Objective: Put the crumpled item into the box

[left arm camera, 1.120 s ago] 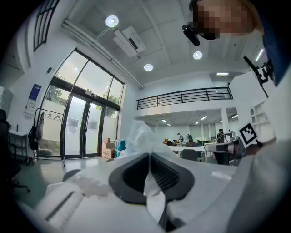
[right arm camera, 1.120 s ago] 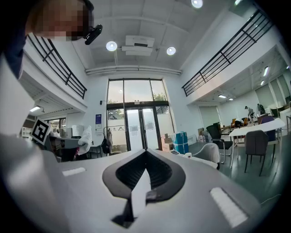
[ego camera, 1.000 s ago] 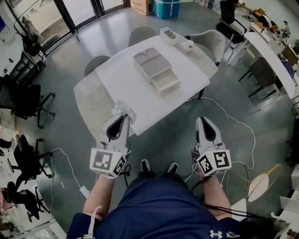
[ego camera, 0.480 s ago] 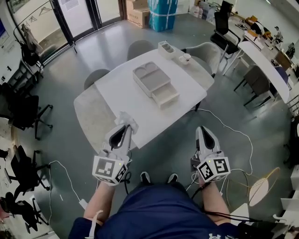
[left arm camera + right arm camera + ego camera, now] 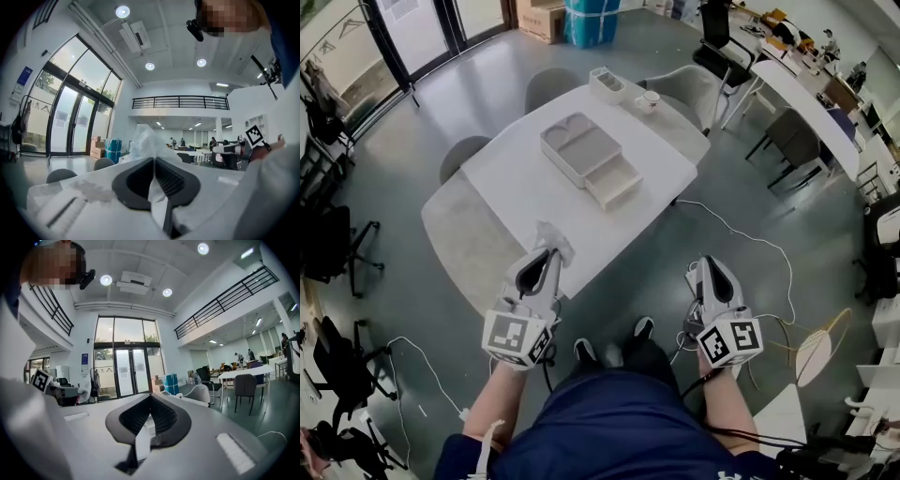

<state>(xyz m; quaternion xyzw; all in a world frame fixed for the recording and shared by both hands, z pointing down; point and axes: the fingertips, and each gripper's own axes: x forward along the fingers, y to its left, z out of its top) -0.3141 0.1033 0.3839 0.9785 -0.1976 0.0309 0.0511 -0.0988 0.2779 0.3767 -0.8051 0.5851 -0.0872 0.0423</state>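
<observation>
Left tool (image 5: 550, 247): jaws clamped on one crumpled item (image 5: 551, 232), white, at the near edge of the counter (image 5: 506, 178). One box (image 5: 587, 157) lies at 1 o'clock, well apart. Right tool (image 5: 705, 266): jaws together, empty. Two marker cubes (image 5: 518, 336) are visible. Only the left gripper view shows the pinch.

White crumpled item (image 5: 551, 234) pinched in left claw (image 5: 549, 251); pale box (image 5: 579, 148) on table (image 5: 511, 183), drawer (image 5: 612, 182) out
</observation>
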